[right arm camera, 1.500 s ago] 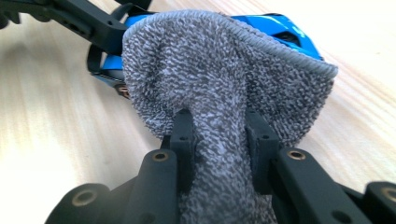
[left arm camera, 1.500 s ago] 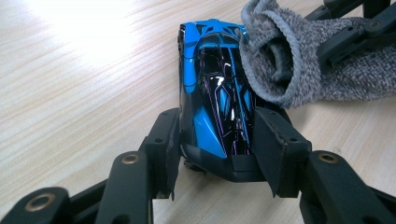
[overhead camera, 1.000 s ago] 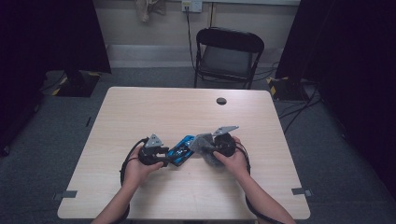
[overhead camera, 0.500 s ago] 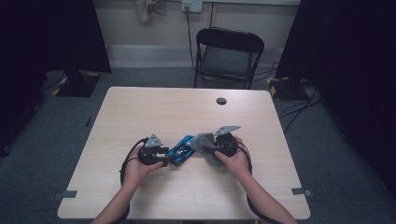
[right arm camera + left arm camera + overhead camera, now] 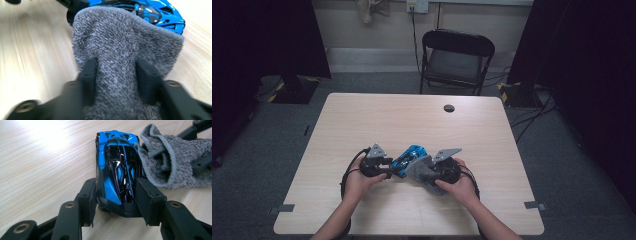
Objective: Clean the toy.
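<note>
— Table [image 5: 362, 120] first: what sits on that pale wood top?

— Near the person's edge, both hands work close together. Far across the top there is one small dark round spot [image 5: 449, 108], and a black folding chair [image 5: 455, 59] stands beyond the far edge.

— And the grey cloth [image 5: 422, 171]?

— It lies bunched between the jaws of the right gripper [image 5: 116, 75], draped up against the side of the blue toy car [image 5: 117, 167]. Those jaws have just been opening; the cloth sits between the pads, and whether they press on it I cannot tell.

— Where is the car itself?

— On the table between the two hands, touching the cloth. The left gripper [image 5: 116, 200] clamps its rear end, one pad on each flank.

— Upright?

— Yes, roof up, nose pointing away from the left gripper.
</note>
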{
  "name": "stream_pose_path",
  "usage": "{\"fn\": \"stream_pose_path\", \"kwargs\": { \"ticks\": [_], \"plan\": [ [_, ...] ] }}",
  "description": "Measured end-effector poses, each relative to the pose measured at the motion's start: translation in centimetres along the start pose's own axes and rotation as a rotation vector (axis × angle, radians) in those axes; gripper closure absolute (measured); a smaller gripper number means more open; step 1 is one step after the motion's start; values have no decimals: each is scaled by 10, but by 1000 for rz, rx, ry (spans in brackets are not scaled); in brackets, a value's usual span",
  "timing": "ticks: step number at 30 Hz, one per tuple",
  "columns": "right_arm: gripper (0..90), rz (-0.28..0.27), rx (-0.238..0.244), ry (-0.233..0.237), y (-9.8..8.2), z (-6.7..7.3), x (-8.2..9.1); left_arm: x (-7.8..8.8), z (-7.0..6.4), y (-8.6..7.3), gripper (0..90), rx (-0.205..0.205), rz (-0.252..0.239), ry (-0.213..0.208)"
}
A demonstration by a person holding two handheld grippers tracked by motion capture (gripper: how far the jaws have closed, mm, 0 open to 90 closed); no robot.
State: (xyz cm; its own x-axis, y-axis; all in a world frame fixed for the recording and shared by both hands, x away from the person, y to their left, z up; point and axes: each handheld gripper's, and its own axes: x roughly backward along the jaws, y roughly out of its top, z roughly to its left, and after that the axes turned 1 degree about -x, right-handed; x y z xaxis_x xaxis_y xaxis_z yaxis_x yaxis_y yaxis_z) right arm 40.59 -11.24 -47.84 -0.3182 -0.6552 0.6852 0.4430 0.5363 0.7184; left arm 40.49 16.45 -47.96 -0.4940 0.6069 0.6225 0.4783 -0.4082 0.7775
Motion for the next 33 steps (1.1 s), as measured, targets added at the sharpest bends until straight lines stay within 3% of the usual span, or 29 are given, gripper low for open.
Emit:
{"fn": "stream_pose_path", "kwargs": {
  "ticks": [5,9,13,14,17,19,22,26,33],
  "plan": [
    [337,-37,-5,-5,5,2,0,0,0,0,527,-1,1,-1],
    [333,-47,-2,-15,9,5,-4,0,0,0,527,-1,0,-1],
    [481,-17,32,-38,8,8,-15,0,1,0,527,-1,-2,-2],
    [561,-12,41,-34,7,10,-17,0,1,0,527,-1,-2,-2],
    [652,-1,56,8,8,15,-19,0,1,0,527,3,-5,-4],
    [670,13,68,44,11,19,-19,0,1,0,527,2,-3,-4],
    [690,25,95,36,12,23,-22,0,0,0,527,4,-4,-3],
    [702,9,57,17,13,17,-24,0,0,-1,527,4,-6,-1],
    [705,11,37,-18,15,5,-24,0,0,-1,526,9,-10,-1]
  ]
}}
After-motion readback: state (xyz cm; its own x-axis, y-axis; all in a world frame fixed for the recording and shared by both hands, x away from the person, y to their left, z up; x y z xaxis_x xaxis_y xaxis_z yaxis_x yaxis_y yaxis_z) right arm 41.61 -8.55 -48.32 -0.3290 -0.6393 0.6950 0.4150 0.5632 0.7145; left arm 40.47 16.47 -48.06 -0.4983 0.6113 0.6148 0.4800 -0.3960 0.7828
